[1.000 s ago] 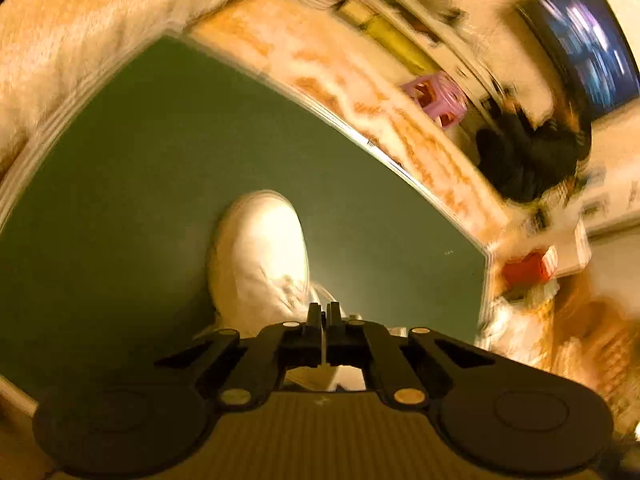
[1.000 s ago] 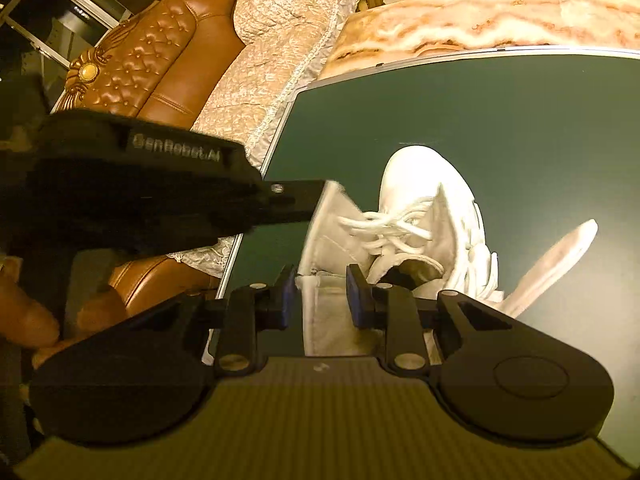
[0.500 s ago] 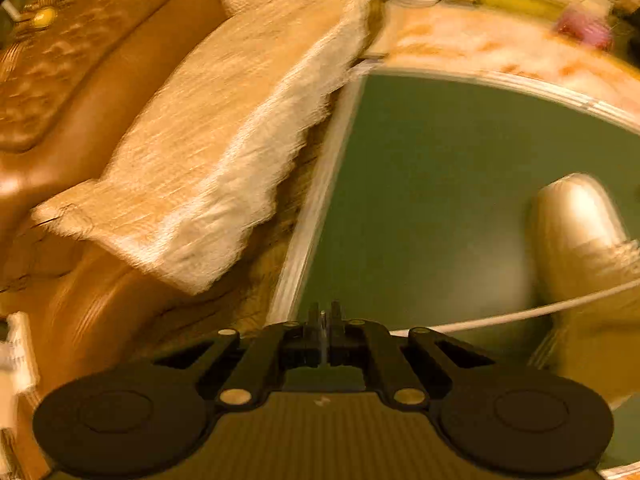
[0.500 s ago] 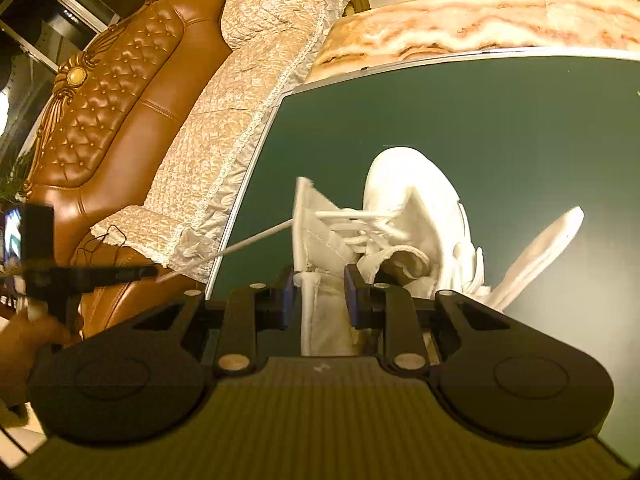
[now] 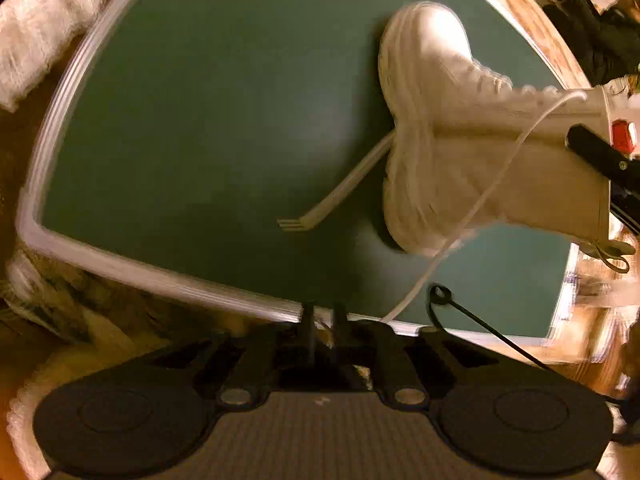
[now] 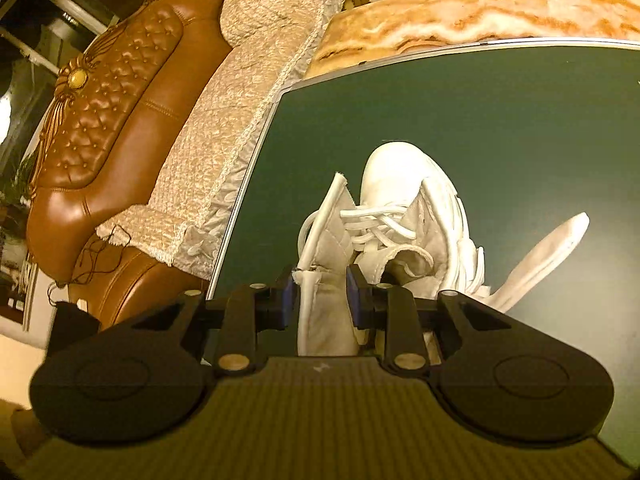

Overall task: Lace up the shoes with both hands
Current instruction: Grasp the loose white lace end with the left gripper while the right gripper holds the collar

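A white high-top shoe [image 6: 400, 176] stands on the green mat [image 6: 520, 120], toe pointing away. My right gripper [image 6: 322, 300] is shut on the shoe's raised ankle flap [image 6: 324, 240], a pad on each side. Crossed white laces [image 6: 380, 224] show in the open throat. In the left wrist view the shoe [image 5: 440, 120] is at the right, and a loose white lace [image 5: 480, 200] runs slack from its top down to just beside my left gripper [image 5: 324, 316]. That gripper's jaws are opening, with a narrow gap and no lace clearly between them.
A flat white strip [image 5: 344, 184] lies on the mat left of the sole. A white insole-like piece [image 6: 552, 248] lies right of the shoe. A brown leather sofa [image 6: 100, 120] with a lace cover [image 6: 240, 120] borders the mat's left edge. A black cord [image 5: 472, 316] crosses the near edge.
My left gripper swung from facing the sofa back over the mat and sank, and its shut jaws parted. The lace, taut before, now hangs slack. The right gripper kept still on the flap.
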A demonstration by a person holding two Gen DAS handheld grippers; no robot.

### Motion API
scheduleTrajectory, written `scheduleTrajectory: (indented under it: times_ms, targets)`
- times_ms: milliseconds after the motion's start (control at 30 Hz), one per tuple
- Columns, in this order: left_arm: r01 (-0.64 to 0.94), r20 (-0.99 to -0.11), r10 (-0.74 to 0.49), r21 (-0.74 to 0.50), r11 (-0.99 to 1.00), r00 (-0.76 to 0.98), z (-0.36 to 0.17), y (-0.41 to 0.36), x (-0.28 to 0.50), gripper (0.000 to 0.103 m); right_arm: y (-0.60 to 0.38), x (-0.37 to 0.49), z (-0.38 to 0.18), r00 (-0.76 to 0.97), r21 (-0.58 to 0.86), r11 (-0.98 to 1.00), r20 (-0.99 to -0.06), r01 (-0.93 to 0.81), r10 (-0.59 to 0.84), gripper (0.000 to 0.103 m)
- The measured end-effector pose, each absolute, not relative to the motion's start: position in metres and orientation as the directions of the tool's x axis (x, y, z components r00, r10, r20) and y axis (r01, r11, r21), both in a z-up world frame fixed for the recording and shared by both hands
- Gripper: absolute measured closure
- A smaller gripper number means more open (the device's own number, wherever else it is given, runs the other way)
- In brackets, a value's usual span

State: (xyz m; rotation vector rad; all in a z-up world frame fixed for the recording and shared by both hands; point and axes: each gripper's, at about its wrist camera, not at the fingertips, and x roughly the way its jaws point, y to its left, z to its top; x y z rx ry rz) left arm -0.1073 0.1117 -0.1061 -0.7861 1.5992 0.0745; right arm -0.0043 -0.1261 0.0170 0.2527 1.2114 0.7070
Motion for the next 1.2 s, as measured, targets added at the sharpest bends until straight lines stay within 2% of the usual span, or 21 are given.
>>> scheduleTrajectory:
  times_ms: [100, 167, 267, 467, 500, 533, 600, 867, 1067, 1100, 1167, 1200]
  targets:
    - [-0.639, -0.906, -0.419, -0.355, 0.682, 0.057, -0.124, 0.127, -0.114, 0.071, -0.124, -0.004, 0.017, 0.170, 0.525, 0.766, -0.773, -0.370, 0.612, 0.072]
    - [-0.740, -0.908, -0.414, -0.324, 0.589, 0.067, -0.137, 0.136, -0.120, 0.065, -0.122, -0.004, 0.018, 0.169, 0.516, 0.770, -0.779, -0.376, 0.604, 0.072]
    - [-0.855, -0.879, -0.463, -0.324, 0.405, 0.113, -0.161, 0.151, -0.124, 0.063, -0.119, -0.004, 0.019, 0.167, 0.498, 0.777, -0.790, -0.386, 0.589, 0.072]
    - [-0.949, -0.889, -0.442, -0.235, 0.212, 0.121, -0.186, 0.141, -0.112, 0.060, -0.110, -0.007, 0.021, 0.165, 0.456, 0.792, -0.816, -0.406, 0.554, 0.072]
    - [-0.959, -0.893, -0.434, -0.218, 0.181, 0.121, -0.190, 0.141, -0.111, 0.057, -0.110, -0.007, 0.021, 0.164, 0.454, 0.793, -0.818, -0.405, 0.552, 0.072]
    - [-0.966, -0.897, -0.428, -0.200, 0.165, 0.113, -0.191, 0.140, -0.111, 0.048, -0.110, -0.007, 0.021, 0.163, 0.453, 0.794, -0.819, -0.405, 0.550, 0.072]
    - [-0.974, -0.896, -0.435, -0.167, 0.154, 0.085, -0.195, 0.139, -0.107, 0.042, -0.110, -0.007, 0.021, 0.162, 0.452, 0.795, -0.820, -0.405, 0.549, 0.072]
    - [-0.984, -0.919, -0.395, -0.079, 0.162, 0.009, -0.194, 0.136, -0.094, 0.043, -0.111, -0.007, 0.021, 0.160, 0.453, 0.796, -0.821, -0.401, 0.547, 0.072]
    - [-0.973, -0.936, -0.345, -0.020, 0.230, -0.063, -0.184, 0.132, -0.086, 0.061, -0.113, -0.004, 0.019, 0.151, 0.461, 0.791, -0.819, -0.403, 0.554, 0.072]
    - [-0.974, -0.938, -0.339, -0.012, 0.227, -0.068, -0.183, 0.133, -0.087, 0.070, -0.113, -0.003, 0.019, 0.149, 0.462, 0.789, -0.818, -0.405, 0.555, 0.072]
    - [-0.974, -0.943, -0.330, -0.031, 0.226, -0.047, -0.179, 0.135, -0.087, 0.097, -0.114, -0.002, 0.019, 0.147, 0.463, 0.787, -0.817, -0.407, 0.557, 0.072]
    - [-0.971, -0.944, -0.330, -0.060, 0.229, -0.019, -0.178, 0.136, -0.087, 0.103, -0.114, -0.002, 0.019, 0.146, 0.464, 0.786, -0.817, -0.409, 0.558, 0.072]
